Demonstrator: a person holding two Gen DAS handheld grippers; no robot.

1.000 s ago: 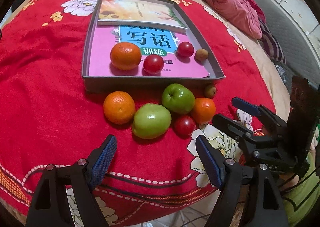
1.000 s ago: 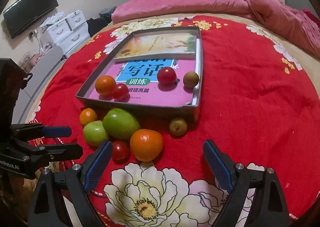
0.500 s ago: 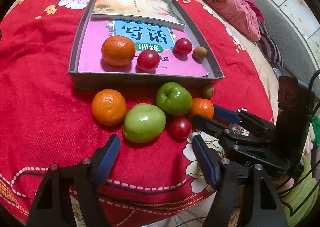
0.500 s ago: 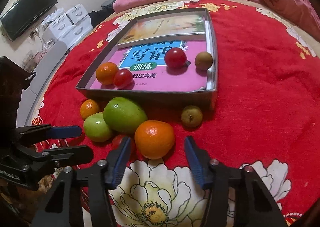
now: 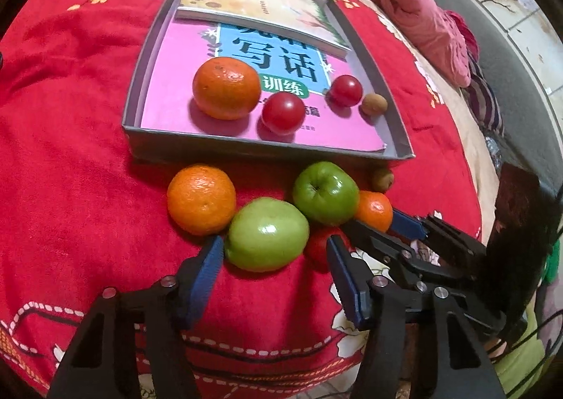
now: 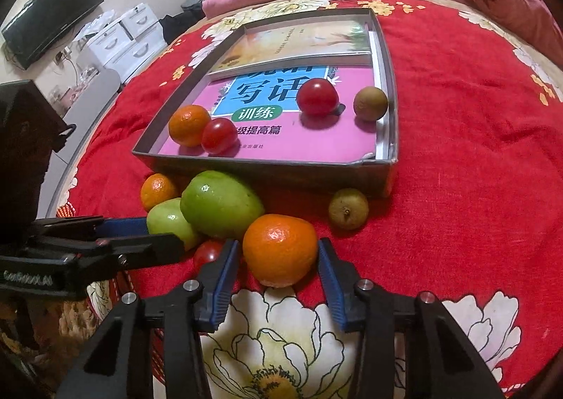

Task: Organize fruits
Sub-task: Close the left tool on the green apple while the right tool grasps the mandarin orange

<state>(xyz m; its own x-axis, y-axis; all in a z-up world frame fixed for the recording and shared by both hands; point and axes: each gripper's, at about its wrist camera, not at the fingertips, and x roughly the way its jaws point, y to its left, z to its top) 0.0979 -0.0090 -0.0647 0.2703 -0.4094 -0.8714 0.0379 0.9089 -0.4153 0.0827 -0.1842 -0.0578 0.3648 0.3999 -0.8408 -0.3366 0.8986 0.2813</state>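
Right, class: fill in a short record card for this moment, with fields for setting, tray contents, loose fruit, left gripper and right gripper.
setting: red floral blanket
tray contents: grey tray holds books, one orange, two tomatoes, one small brown fruit
loose fruit: two green apples, two oranges, one tomato, one brown fruit
left gripper: jaws closing around green apple
right gripper: jaws closing around orange

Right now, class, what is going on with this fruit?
A person works two handheld grippers over fruit on a red blanket. The left gripper has been closing around a green apple, the right gripper around an orange; neither is lifted. The grey tray already holds four fruits.
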